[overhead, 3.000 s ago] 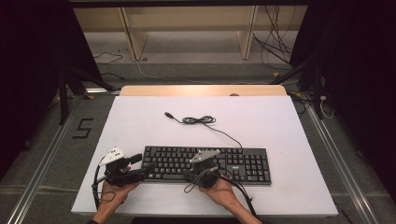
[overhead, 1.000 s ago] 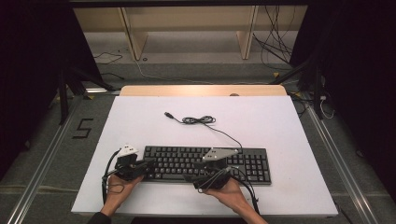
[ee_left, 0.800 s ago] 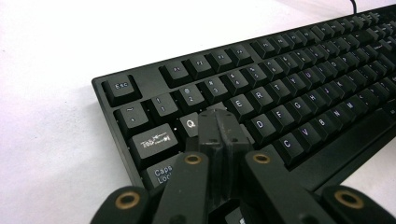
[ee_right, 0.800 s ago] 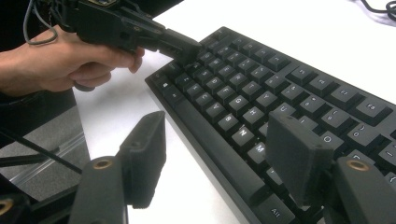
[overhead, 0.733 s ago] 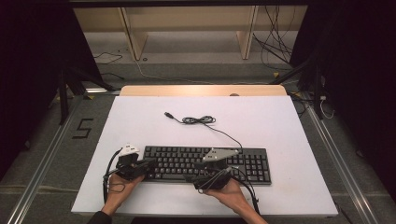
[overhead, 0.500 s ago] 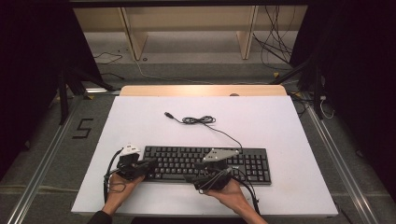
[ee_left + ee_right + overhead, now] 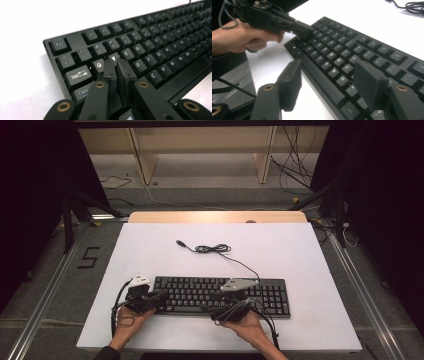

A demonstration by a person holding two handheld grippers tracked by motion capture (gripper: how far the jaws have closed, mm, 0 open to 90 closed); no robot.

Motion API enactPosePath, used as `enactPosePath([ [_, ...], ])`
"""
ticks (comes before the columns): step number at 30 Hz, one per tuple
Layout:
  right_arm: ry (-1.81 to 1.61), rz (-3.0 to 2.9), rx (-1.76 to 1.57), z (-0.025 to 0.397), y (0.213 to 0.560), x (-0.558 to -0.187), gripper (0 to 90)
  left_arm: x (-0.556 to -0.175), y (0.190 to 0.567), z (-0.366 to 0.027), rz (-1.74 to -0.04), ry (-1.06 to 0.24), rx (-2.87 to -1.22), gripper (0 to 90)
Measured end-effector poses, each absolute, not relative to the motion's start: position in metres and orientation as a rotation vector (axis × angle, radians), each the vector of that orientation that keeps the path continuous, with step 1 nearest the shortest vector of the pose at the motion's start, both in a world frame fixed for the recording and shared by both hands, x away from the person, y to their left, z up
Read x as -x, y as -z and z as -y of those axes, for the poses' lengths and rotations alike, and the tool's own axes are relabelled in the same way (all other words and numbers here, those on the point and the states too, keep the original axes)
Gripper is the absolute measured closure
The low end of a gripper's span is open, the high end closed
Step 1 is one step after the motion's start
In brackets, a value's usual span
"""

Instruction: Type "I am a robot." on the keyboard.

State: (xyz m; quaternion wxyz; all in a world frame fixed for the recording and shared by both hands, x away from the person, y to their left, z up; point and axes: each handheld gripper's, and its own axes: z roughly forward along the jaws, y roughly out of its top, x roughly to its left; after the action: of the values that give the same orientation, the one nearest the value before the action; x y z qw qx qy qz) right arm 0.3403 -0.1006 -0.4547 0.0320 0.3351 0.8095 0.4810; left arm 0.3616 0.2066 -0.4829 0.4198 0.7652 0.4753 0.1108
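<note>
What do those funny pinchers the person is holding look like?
Both are black. The left gripper has two flat black jaws with little brass-coloured rings at the joints. The right gripper carries a grey three-cornered plate on top, and the left one has a small white piece on top. A black cable loops out of each. A dark sleeve edge shows at the left wrist.

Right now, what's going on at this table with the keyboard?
A person holds a hand-held gripper in each hand over a black keyboard on the white table. The left hand-held gripper is shut, its tips at the W key near the keyboard's left end. The right hand-held gripper is open, straddling the keyboard's front edge. The keyboard's cable lies loose behind it, unplugged.
</note>
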Motion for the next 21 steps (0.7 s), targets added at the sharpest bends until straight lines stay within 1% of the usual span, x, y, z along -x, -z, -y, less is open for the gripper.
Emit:
enactPosePath([
  [2,-1.477,-2.485,-1.036,0.101,0.455,-0.341,42.6,-0.361,0.480,-0.207,-1.186,-0.278,-1.913,83.6],
  [3,-1.481,-2.480,-1.046,0.102,0.455,-0.342,45.5,-0.360,0.479,-0.208,-1.179,-0.280,-1.909,83.2],
  [4,-1.481,-2.480,-1.046,0.102,0.455,-0.342,45.5,-0.360,0.479,-0.208,-1.179,-0.280,-1.909,82.6],
  [7,-1.464,-2.471,-1.064,0.102,0.456,-0.345,50.9,-0.357,0.476,-0.211,-1.173,-0.269,-1.884,77.5],
  [9,-1.451,-2.467,-1.073,0.102,0.456,-0.346,53.8,-0.355,0.474,-0.212,-1.171,-0.269,-1.876,75.8],
  [10,-1.451,-2.467,-1.073,0.102,0.456,-0.346,53.8,-0.355,0.474,-0.212,-1.171,-0.269,-1.876,74.7],
  [11,-1.448,-2.463,-1.080,0.103,0.457,-0.348,57.5,-0.353,0.473,-0.212,-1.163,-0.262,-1.871,72.1],
  [12,-1.448,-2.463,-1.080,0.103,0.457,-0.348,57.5,-0.353,0.473,-0.212,-1.163,-0.262,-1.871,70.9],
  [13,-1.442,-2.464,-1.079,0.102,0.457,-0.349,60.5,-0.351,0.472,-0.212,-1.152,-0.245,-1.871,68.5],
  [14,-1.442,-2.464,-1.079,0.102,0.457,-0.349,60.5,-0.351,0.472,-0.212,-1.152,-0.245,-1.871,66.7],
  [15,-1.437,-2.468,-1.082,0.102,0.458,-0.350,64.1,-0.350,0.472,-0.212,-1.146,-0.236,-1.869,64.4],
  [21,-1.423,-2.475,-1.065,0.100,0.459,-0.352,74.5,-0.345,0.470,-0.209,-1.116,-0.209,-1.854,50.4],
])
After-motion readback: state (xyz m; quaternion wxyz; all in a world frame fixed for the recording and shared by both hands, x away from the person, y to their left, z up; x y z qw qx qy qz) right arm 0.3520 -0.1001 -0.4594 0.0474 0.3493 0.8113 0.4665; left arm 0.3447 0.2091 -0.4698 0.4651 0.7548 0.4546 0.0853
